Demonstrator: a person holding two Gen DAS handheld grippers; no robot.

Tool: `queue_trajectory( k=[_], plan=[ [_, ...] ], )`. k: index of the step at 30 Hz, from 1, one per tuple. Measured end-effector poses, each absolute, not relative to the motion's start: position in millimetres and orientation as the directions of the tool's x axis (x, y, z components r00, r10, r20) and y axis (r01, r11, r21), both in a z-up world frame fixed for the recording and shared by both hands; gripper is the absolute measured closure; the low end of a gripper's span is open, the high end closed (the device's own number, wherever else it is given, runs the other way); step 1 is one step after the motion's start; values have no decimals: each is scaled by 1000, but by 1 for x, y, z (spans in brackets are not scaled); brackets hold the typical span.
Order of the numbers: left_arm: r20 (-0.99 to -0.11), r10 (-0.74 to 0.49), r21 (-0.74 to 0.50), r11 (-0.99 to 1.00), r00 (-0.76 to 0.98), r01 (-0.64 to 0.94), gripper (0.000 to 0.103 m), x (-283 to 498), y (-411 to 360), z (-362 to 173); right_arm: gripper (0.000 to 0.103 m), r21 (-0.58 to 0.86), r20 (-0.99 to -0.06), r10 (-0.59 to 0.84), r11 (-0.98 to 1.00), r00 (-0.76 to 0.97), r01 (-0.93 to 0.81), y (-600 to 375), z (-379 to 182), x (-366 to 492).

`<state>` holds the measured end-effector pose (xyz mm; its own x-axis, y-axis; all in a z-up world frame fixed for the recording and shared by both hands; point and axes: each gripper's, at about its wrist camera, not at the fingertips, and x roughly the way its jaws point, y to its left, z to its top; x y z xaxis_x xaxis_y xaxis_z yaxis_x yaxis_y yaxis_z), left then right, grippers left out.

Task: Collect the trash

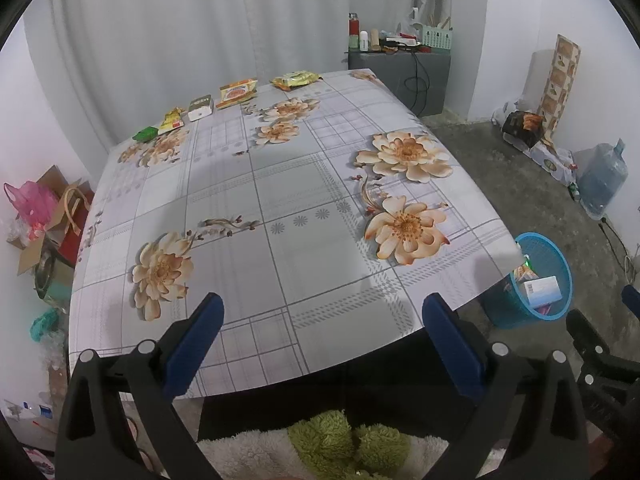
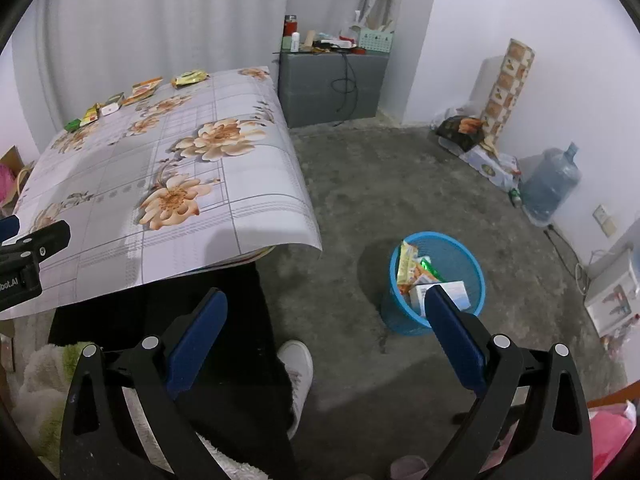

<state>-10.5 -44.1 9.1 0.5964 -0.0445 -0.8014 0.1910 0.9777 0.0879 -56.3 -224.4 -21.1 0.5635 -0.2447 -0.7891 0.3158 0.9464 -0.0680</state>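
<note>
Several pieces of trash lie in a row along the far edge of the flowered table (image 1: 280, 184): a green packet (image 1: 145, 133), a yellow wrapper (image 1: 173, 119), a white box (image 1: 200, 107), an orange packet (image 1: 237, 93) and a yellow-green packet (image 1: 296, 79). A blue mesh bin (image 2: 438, 280) stands on the floor to the right of the table, holding wrappers and a white box (image 2: 440, 294). My left gripper (image 1: 322, 310) hangs open over the table's near edge, holding nothing. My right gripper (image 2: 326, 308) is open above the floor, near the bin, with nothing in it.
A person's white shoe (image 2: 298, 364) and dark trouser leg are below the right gripper. A grey cabinet (image 2: 332, 84) with clutter stands at the back wall. A water jug (image 2: 550, 186), a patterned roll (image 2: 510, 84) and bags line the right wall. Boxes and bags (image 1: 44, 216) sit left of the table.
</note>
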Motion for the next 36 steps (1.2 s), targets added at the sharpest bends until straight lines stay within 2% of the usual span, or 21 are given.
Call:
queue_trajectory(
  k=[36],
  plan=[
    [-805,-35,99,976,592,192,6,-11,-41,5,8,-71,-785,-243,949,569,307,-221,-20,-54]
  ],
)
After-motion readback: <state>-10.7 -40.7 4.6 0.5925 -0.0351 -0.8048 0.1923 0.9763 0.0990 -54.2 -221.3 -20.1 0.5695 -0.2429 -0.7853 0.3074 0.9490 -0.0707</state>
